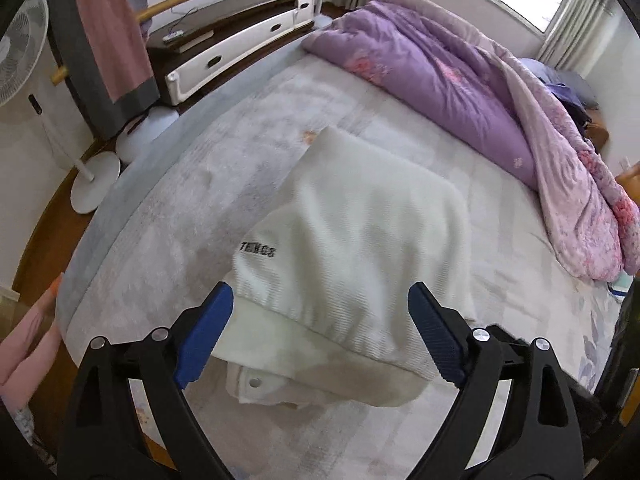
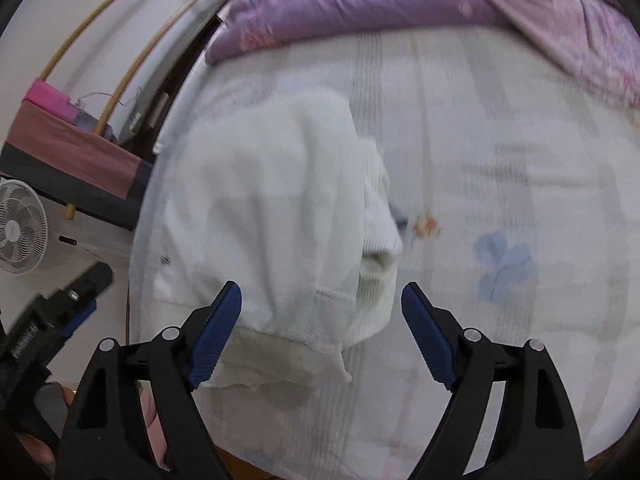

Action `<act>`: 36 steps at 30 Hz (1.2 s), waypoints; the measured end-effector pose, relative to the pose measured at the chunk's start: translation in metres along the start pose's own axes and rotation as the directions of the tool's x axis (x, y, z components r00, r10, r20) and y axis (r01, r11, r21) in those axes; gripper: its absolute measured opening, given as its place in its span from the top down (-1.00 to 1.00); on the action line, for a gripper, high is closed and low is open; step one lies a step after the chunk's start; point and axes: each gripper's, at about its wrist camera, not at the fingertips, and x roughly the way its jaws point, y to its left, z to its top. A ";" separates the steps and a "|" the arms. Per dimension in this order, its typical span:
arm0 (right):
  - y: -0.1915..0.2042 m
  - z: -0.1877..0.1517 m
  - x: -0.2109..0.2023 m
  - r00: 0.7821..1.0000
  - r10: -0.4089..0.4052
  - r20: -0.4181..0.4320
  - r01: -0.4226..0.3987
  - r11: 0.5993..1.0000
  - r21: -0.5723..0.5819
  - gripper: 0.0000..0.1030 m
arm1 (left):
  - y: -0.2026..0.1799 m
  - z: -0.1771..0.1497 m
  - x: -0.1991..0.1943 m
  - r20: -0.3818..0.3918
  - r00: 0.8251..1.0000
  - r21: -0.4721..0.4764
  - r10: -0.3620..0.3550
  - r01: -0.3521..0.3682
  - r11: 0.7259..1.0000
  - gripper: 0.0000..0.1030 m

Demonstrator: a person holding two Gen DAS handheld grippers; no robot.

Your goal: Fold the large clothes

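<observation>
A white knitted garment [image 1: 352, 240] lies folded into a thick bundle on the bed, with dark lettering near its left edge. My left gripper [image 1: 320, 294] hangs above the bundle's near edge, jaws wide open, blue pads clear of the cloth. In the right wrist view the same garment [image 2: 272, 208] lies rumpled near the bed's left edge. My right gripper [image 2: 321, 291] is open above its near hem and holds nothing. The left gripper's black frame [image 2: 48, 312] shows at the lower left of that view.
The pale patterned bed sheet [image 1: 200, 184] spreads around the garment. A bunched purple and pink quilt [image 1: 440, 72] fills the far side. Beyond the bed's left edge stand a white fan [image 1: 20, 48], a low cabinet [image 1: 240, 36] and a hanging pink cloth [image 1: 108, 28].
</observation>
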 end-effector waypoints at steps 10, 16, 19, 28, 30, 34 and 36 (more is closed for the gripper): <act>0.002 -0.015 -0.113 0.990 0.064 0.123 -0.051 0.993 -0.111 -0.64 | -0.053 -0.017 -0.097 0.123 0.992 0.047 0.011 -0.017 0.999 -0.75; -0.014 -0.041 -0.211 0.976 0.110 0.187 -0.078 0.983 -0.168 -0.81 | -0.101 -0.048 -0.183 0.203 0.979 0.119 0.030 -0.055 0.991 -0.77; -0.028 -0.058 -0.263 0.966 0.145 0.214 -0.104 0.976 -0.193 -0.82 | -0.128 -0.074 -0.232 0.245 0.969 0.144 0.005 -0.042 0.989 -0.78; -0.072 -0.121 -0.425 0.909 0.167 0.381 -0.064 0.961 -0.269 -0.83 | -0.207 -0.156 -0.367 0.407 0.911 0.171 -0.067 -0.004 0.985 -0.79; -0.083 -0.137 -0.459 0.893 0.161 0.420 -0.049 0.963 -0.264 -0.83 | -0.222 -0.172 -0.392 0.419 0.904 0.187 -0.088 0.010 0.982 -0.79; -0.096 -0.161 -0.516 0.862 0.144 0.485 -0.017 0.966 -0.257 -0.84 | -0.253 -0.200 -0.444 0.472 0.877 0.241 -0.092 -0.028 0.970 -0.80; -0.099 -0.174 -0.545 0.840 0.148 0.523 -0.008 0.965 -0.261 -0.84 | -0.260 -0.210 -0.469 0.490 0.863 0.251 -0.126 -0.002 0.968 -0.80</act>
